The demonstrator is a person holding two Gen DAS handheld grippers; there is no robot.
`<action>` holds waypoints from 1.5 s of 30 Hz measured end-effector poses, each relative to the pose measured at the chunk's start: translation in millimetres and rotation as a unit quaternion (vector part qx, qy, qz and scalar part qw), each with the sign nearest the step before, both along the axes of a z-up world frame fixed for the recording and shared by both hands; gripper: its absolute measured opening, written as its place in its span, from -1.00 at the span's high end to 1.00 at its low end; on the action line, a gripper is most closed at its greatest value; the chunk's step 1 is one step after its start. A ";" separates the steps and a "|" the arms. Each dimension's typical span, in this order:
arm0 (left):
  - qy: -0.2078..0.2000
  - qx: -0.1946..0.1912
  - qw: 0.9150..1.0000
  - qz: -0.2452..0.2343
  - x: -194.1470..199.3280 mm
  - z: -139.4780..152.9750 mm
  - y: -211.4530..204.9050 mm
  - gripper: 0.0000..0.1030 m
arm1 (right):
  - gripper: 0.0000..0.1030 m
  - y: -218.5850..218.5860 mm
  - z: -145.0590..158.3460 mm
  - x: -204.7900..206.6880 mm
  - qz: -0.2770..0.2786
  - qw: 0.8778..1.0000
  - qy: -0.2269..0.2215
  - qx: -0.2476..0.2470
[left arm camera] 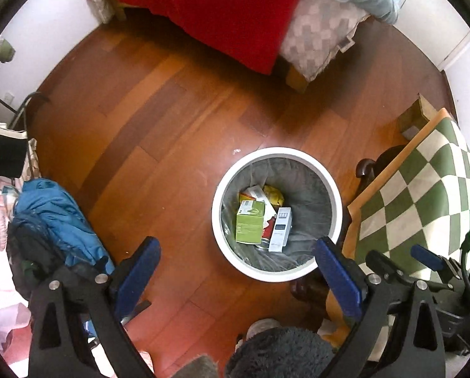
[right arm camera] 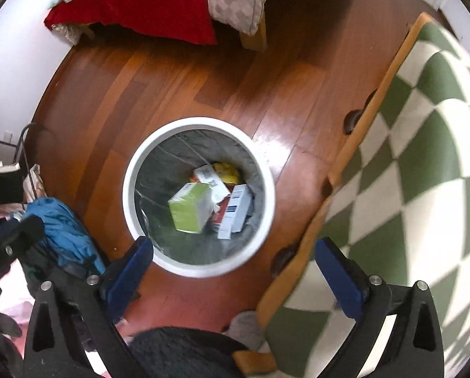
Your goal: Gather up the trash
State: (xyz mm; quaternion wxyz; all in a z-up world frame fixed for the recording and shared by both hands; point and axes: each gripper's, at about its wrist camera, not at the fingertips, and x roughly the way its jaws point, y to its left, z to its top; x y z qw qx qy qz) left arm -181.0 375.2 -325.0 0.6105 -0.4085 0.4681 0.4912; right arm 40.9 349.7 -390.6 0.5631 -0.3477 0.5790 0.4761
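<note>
A round white trash bin [left arm camera: 219,230] with a grey liner stands on the wooden floor, also in the right wrist view [right arm camera: 131,195]. It holds a green box [left arm camera: 250,223] [right arm camera: 189,209], a white box [left arm camera: 280,228] [right arm camera: 236,212], a yellow wrapper [left arm camera: 274,196] [right arm camera: 227,171] and other packaging. My left gripper [left arm camera: 238,261] is open and empty, above the bin's near rim. My right gripper [right arm camera: 235,260] is open and empty, above the bin's near rim. The right gripper's blue finger [left arm camera: 427,256] shows in the left wrist view.
A table with a green and white checked cloth [left arm camera: 424,195] [right arm camera: 408,173] stands right of the bin. A bed with a red blanket [left arm camera: 222,15] [right arm camera: 146,3] is at the far side. A blue garment [left arm camera: 55,217] [right arm camera: 65,226] lies in a pile at the left.
</note>
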 end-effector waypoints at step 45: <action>-0.168 0.156 0.971 -0.070 -56.4 279.0 -197.1 -0.94 | -1.00 -226.4 373.7 -17.6 0.079 0.965 0.095 0.231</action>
